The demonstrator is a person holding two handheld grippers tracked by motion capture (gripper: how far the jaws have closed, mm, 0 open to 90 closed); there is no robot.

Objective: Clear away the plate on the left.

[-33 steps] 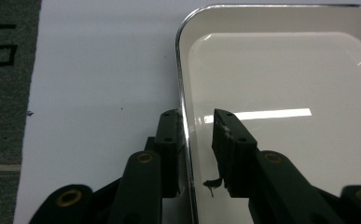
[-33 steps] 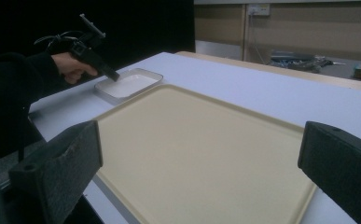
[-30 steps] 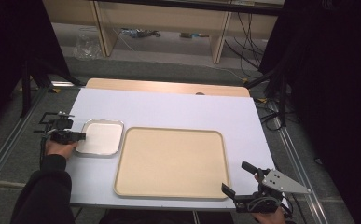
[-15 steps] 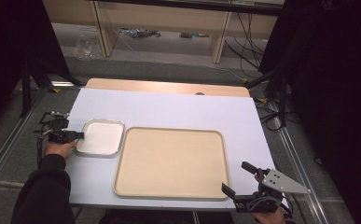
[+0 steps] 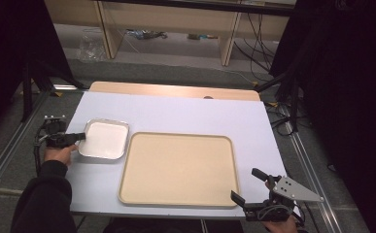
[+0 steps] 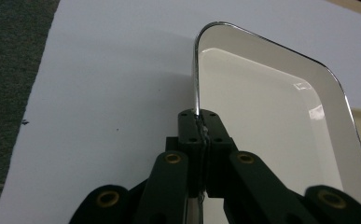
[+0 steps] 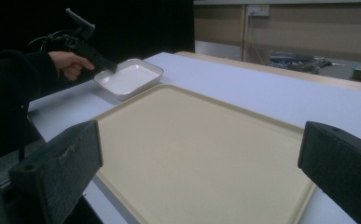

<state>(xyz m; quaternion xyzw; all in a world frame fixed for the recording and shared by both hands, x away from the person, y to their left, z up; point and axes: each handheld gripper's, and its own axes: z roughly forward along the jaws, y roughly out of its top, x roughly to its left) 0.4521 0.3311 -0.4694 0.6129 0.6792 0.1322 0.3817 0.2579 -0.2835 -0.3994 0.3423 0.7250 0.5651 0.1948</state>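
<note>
left gripper (image 6: 199,122): jaws just closed, pinched on the near rim of the white enamel tray (image 5: 105,140), mid-left of high view
white enamel tray: flat on white table (image 5: 185,111), just left of beige tray (image 5: 178,167)
right gripper (image 5: 253,187): jaws wide apart, holding nothing, lower right by beige tray corner

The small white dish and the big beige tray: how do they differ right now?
The white dish is small, glossy and metal-rimmed; the beige tray is far larger, matte and shallow. The left gripper is clamped on the dish's rim; the tray lies ungripped before the open right gripper. Both are empty, round-cornered rectangles on the table.
</note>
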